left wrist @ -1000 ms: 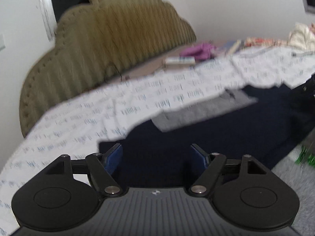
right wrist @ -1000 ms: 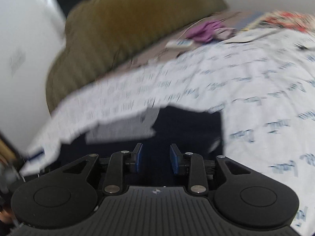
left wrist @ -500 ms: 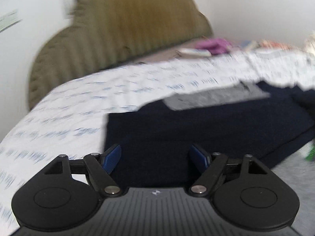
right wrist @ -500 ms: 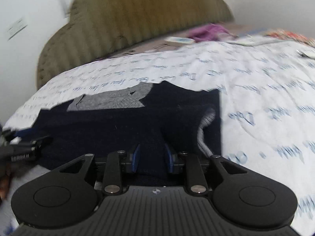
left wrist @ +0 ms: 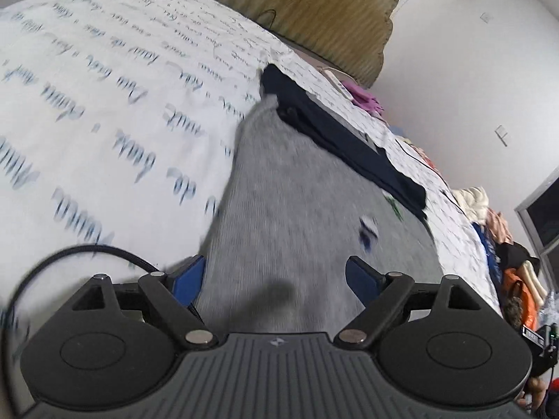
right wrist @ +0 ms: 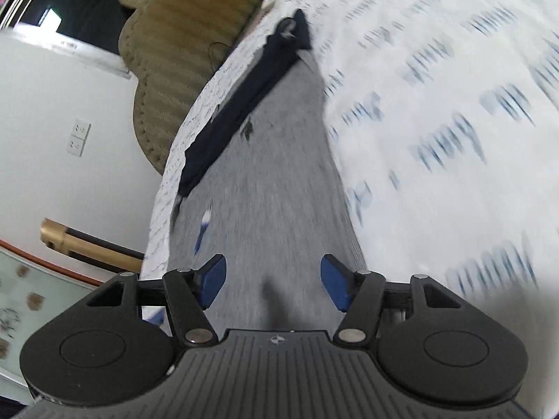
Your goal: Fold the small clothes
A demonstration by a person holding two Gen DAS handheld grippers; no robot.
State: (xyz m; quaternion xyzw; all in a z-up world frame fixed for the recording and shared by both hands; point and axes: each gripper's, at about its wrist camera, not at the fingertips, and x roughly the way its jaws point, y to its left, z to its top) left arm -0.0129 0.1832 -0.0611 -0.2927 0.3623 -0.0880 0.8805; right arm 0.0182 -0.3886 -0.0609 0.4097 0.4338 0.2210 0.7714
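Left wrist view: lying flat on white script-printed bedspread (left wrist: 104, 111), soft light grey knit garment (left wrist: 297, 209), navy folded edge (left wrist: 342, 139) beyond. Left gripper (left wrist: 276, 279) and right gripper (right wrist: 272, 279) opening, pinching nothing. Likely limp; taking near hem corners.

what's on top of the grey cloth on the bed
A folded navy garment lies along the far edge of the grey cloth. The printed sheet shows around them; whatever lies beneath the cloth is covered.

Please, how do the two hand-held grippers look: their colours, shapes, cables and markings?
Both the left gripper and the right gripper are matte black, with a ribbed grey base, two round discs, silver pivot screws, a small centre emblem and blue finger pads. A black braided cable loops beside the left one.
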